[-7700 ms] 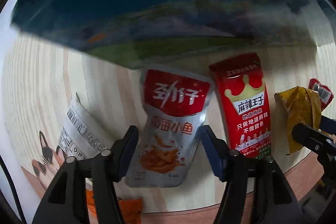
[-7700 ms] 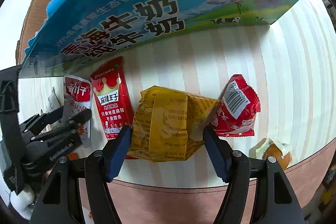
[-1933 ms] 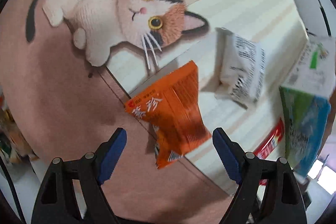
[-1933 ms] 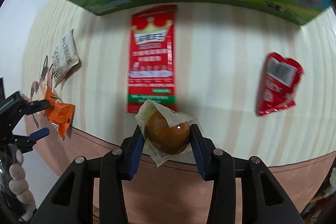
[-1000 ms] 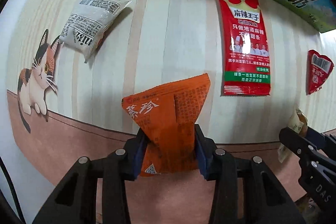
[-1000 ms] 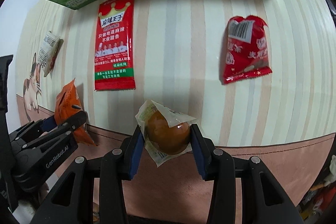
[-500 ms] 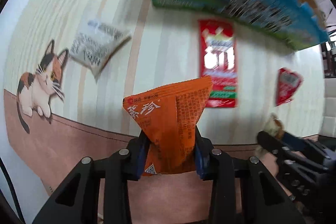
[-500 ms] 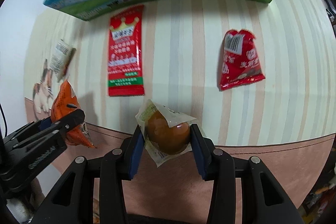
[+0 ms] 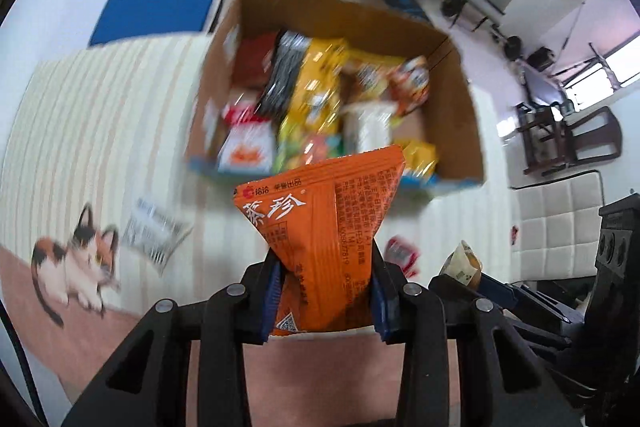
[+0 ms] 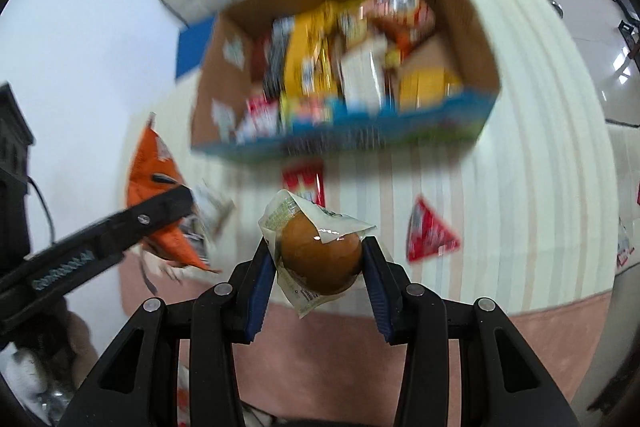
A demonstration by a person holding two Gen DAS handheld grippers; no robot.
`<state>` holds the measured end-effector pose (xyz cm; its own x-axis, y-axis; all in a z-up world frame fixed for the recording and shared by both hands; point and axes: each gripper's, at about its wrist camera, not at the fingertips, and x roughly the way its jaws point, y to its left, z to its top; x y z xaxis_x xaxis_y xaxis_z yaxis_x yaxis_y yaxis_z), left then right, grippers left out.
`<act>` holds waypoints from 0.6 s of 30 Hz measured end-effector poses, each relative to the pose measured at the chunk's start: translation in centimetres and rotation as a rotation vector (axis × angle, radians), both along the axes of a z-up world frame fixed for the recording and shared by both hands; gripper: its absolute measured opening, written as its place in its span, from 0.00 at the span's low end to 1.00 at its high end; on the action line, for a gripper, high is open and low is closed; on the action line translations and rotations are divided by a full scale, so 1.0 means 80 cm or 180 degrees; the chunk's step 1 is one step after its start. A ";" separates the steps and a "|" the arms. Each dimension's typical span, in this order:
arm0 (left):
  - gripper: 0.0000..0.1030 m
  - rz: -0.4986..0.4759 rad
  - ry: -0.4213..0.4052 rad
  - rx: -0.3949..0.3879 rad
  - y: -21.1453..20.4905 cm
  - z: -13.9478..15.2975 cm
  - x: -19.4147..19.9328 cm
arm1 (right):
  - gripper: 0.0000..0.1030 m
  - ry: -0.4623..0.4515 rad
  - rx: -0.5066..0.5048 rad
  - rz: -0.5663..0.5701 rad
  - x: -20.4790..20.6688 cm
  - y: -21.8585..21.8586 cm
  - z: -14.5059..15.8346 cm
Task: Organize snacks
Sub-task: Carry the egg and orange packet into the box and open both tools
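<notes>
Left wrist view: left gripper (image 9: 325, 301) is clamped tight on an orange snack packet (image 9: 320, 227), fingers (image 9: 270, 297) pinching its lower half, packet standing up above them. Ahead, beyond it, the cardboard box (image 9: 460, 99) sits on the striped mat (image 9: 92, 115), already well filled w/ assorted packets: yellow, black, red, white, all blurred. Loose on the mat: a white packet (image 9: 154, 237) near the cat print (image 9: 72, 267), & a small red packet (image 9: 402, 255) just right of the fingers. At right edge the right gripper pokes in w/ a wrapper tip showing.

Right wrist view: right gripper (image 10: 320, 263) is closed on a wrapped brown egg (image 10: 320, 255), pads snug on both sides, clear wrapper flaring above & below. Box (image 10: 440, 115) is ahead, open top. Left gripper (image 10: 168, 215) w/ its orange packet (image 10: 148, 163) at left. On the mat outside the box: a long red packet (image 10: 304, 183) partly hidden behind the egg wrapper, a triangular red packet (image 10: 430, 237) at right, & a white one (image 10: 208, 215) behind the left fingers.

Progress, my read: most snacks are boxed. Two are in hand & lifted clear of the mat, not yet over the box. At least three stay loose on the mat, so approx. two more rounds after this drop. Worktop edge itself not clearly visible.
</notes>
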<state>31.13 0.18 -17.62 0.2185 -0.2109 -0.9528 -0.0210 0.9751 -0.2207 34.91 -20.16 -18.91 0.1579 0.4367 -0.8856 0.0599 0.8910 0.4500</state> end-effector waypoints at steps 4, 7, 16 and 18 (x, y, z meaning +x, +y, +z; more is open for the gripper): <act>0.33 -0.0115 -0.0065 -0.0025 -0.019 0.013 0.059 | 0.44 -0.0155 -0.0115 -0.0122 0.053 -0.019 0.014; 0.33 -0.0187 -0.0014 -0.0025 -0.031 0.006 0.111 | 0.44 -0.0153 -0.0201 -0.0188 0.094 -0.030 0.006; 0.33 -0.0355 0.0377 -0.0009 -0.062 -0.053 0.233 | 0.44 0.0044 -0.0425 -0.0273 0.185 -0.049 -0.048; 0.33 -0.0388 0.0446 0.0032 -0.068 -0.066 0.248 | 0.44 0.0093 -0.0468 -0.0286 0.199 -0.051 -0.063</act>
